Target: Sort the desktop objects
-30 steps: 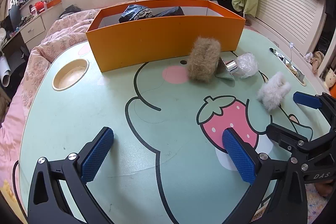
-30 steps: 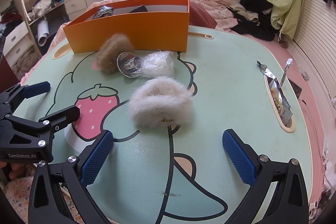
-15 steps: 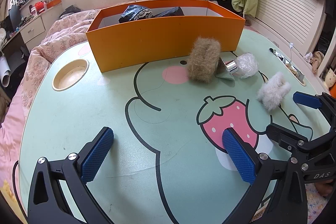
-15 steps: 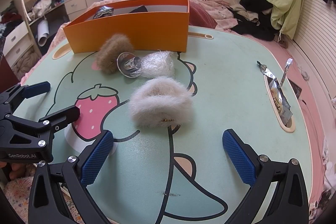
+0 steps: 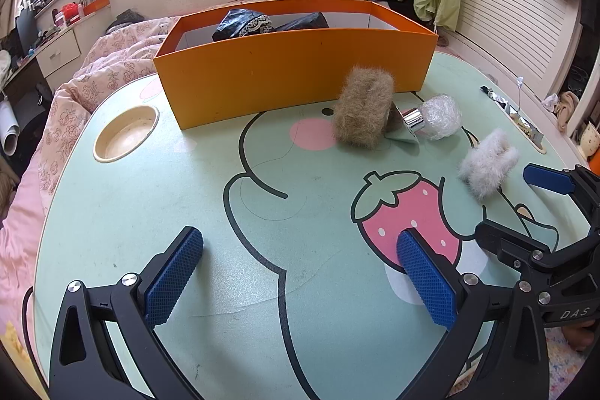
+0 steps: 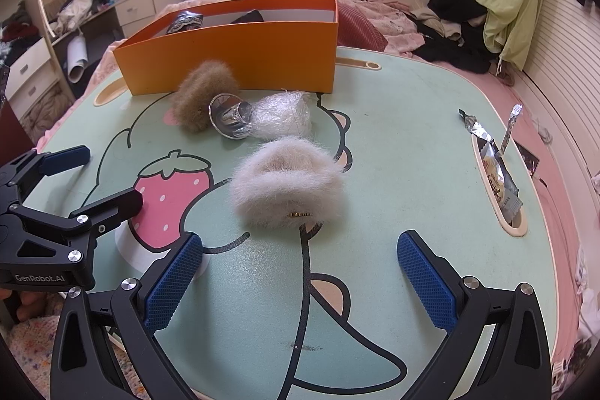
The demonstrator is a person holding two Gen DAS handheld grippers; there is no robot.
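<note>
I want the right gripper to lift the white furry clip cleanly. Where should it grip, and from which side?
Grip the white furry clip across its two fluffy lobes, near the middle. The right gripper is open with the clip straight ahead, so coming in low from the near side probably works. The long lobes lie crosswise to the fingers, so turning the wrist may help. The bottle lies clear behind it.

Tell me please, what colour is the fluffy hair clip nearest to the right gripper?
The fluffy hair clip is pale cream-white; the right wrist view shows it best.
</note>
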